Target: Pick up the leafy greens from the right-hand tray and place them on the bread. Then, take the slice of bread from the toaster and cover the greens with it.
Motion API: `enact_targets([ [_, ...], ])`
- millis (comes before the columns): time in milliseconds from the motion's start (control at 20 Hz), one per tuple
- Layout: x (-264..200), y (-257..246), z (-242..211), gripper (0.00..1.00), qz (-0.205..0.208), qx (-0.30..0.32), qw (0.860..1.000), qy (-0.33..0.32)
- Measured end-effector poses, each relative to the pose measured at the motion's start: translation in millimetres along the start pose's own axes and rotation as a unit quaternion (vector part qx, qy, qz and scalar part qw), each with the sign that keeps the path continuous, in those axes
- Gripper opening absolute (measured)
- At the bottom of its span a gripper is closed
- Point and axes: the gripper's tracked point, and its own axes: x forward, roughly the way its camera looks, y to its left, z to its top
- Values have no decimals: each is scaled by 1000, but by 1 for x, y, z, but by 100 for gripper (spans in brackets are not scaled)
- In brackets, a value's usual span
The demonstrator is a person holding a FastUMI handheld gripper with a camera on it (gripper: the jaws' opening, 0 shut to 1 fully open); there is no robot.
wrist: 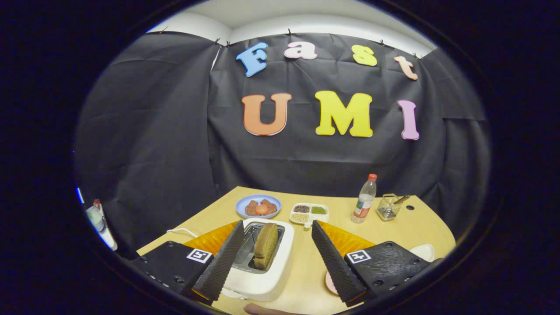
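A white toaster (pixel 267 271) stands on the wooden table (pixel 393 232), partly between my fingers and nearer the left one. A brown slice of bread (pixel 266 245) stands upright in its slot. My gripper (pixel 276 256) is open above the table, its fingertips either side of the toaster's far end, touching nothing. An orange tray (pixel 345 239) lies behind the right finger and another orange tray (pixel 214 238) behind the left finger. Their contents are hidden by the fingers.
Beyond the toaster sit a blue plate (pixel 258 206) with food, a white divided dish (pixel 309 213) of seeds, a plastic bottle (pixel 364 199) with a red cap and a wire basket (pixel 389 206). A pink disc (pixel 329 282) peeks beside the right finger, a white dish (pixel 423 251) further right.
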Motion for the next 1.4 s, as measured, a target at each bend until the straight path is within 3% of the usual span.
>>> enact_targets([
  [500, 54, 17, -28, 91, -14, 4, 997, 76],
  [750, 61, 16, -40, 73, -33, 6, 994, 104],
  [1050, 60, 21, -44, 42, -32, -3, 993, 114],
  [1200, 57, 25, -55, 22, -27, -14, 991, 133],
  [1400, 57, 21, -54, 14, -38, -12, 990, 134],
])
